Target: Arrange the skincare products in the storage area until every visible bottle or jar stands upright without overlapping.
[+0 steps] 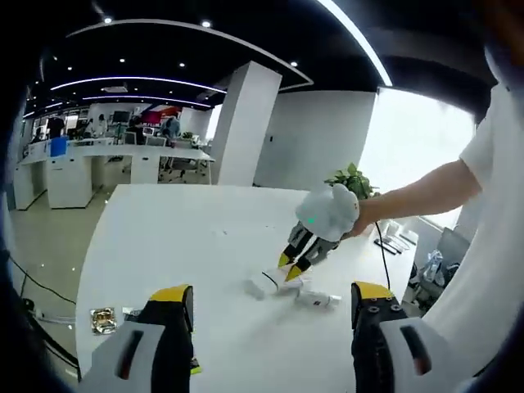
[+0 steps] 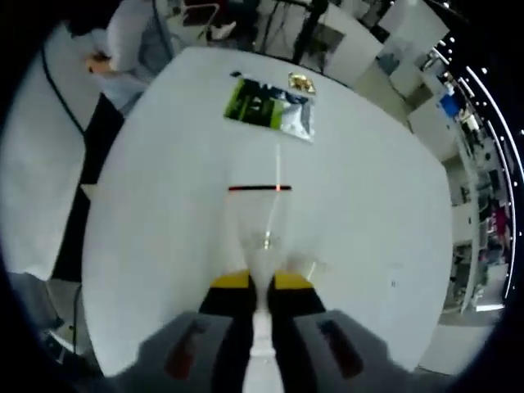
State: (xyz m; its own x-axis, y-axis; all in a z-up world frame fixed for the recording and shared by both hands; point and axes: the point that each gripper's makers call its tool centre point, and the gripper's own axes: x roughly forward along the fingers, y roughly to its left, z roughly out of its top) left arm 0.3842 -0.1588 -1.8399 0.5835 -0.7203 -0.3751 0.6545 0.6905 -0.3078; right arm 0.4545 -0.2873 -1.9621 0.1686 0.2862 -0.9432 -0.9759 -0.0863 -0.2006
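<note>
Over a white table (image 1: 205,237) in an open office, the left gripper (image 1: 266,315) hangs with its two yellow-tipped jaws spread wide, nothing between them. Out in front of it, in the left gripper view, the right gripper (image 1: 290,267) reaches in from the right on a bare forearm (image 1: 422,190), its yellow tips pinched together low over the tabletop, right at a cluster of small pale skincare items: a little bottle (image 1: 317,300) lies on its side near the table's near right edge, and a small white piece (image 1: 255,287) lies just beside it to the left. Switch to the right gripper view and the jaws are closed tight on something slim and white, a clear tube (image 2: 264,233) with a dark red line across its far end running forward from the yellow tips (image 2: 262,281); what it is exactly is hard to tell. Near the table's far edge in that view lie a green and silver packet (image 2: 272,107) and, just beyond it, a small gold wrapper (image 2: 301,81). That same gold wrapper sits near the left gripper at the table's near left corner. A person's grey sleeve (image 2: 135,37) shows past the table's far left edge.
</note>
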